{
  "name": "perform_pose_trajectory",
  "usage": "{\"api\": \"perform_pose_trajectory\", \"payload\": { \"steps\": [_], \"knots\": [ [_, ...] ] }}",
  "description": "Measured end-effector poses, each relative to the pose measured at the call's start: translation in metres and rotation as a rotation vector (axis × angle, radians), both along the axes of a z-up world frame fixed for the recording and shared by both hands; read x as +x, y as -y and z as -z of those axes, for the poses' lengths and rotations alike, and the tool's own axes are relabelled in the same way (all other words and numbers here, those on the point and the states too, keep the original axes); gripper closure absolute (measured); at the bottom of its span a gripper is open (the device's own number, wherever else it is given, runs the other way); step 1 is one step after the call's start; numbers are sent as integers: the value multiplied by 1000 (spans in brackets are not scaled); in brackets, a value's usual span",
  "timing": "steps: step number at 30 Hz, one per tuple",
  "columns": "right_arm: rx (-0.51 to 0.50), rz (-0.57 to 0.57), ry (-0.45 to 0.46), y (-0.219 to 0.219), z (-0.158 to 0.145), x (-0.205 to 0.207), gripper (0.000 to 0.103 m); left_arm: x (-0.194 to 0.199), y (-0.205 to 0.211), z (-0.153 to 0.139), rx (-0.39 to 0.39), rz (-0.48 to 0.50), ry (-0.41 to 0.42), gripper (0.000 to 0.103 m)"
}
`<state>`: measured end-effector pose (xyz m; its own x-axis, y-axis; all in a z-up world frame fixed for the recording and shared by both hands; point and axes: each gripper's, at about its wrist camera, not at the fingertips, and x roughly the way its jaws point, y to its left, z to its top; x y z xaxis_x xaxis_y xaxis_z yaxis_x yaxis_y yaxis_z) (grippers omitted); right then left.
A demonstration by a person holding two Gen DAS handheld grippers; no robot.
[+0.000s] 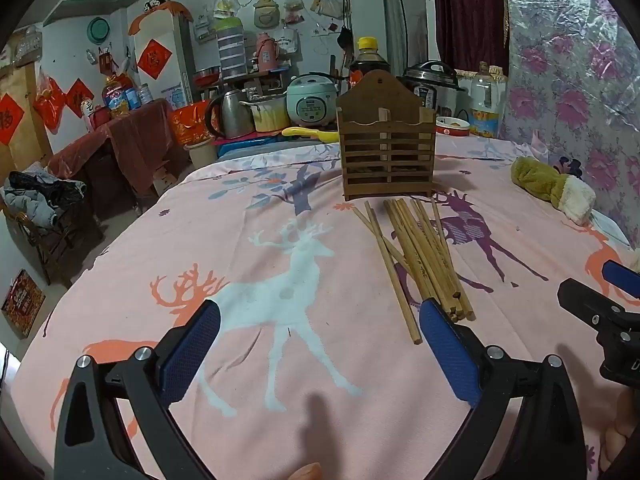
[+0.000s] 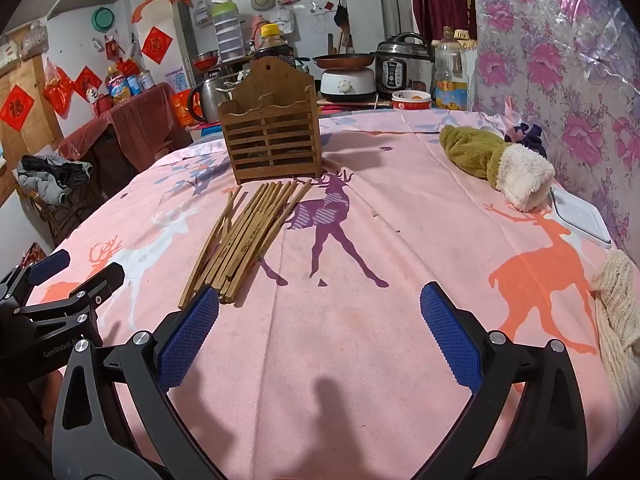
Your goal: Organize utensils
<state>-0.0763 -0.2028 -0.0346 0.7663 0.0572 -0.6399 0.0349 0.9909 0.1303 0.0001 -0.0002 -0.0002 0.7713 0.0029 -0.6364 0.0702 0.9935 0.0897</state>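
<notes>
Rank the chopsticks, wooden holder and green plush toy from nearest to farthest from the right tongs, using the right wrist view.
From the right tongs:
1. Chopsticks, just ahead, at the left finger.
2. Green plush toy, ahead on the right.
3. Wooden holder, standing beyond the chopsticks.

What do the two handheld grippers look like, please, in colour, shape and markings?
Both the left gripper and right gripper have black angular frames with silver bolts and blue cross-hatched finger pads. White "GenRobot.AI" lettering marks the left one's body in the right wrist view.
</notes>
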Motion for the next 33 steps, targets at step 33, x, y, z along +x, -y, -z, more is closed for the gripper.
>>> {"api": "perform_pose_trajectory", "payload": {
  "steps": [33],
  "knots": [
    [7, 1, -6, 1, 2, 2, 6, -1, 6, 12, -7, 23, -3, 6]
  ]
}}
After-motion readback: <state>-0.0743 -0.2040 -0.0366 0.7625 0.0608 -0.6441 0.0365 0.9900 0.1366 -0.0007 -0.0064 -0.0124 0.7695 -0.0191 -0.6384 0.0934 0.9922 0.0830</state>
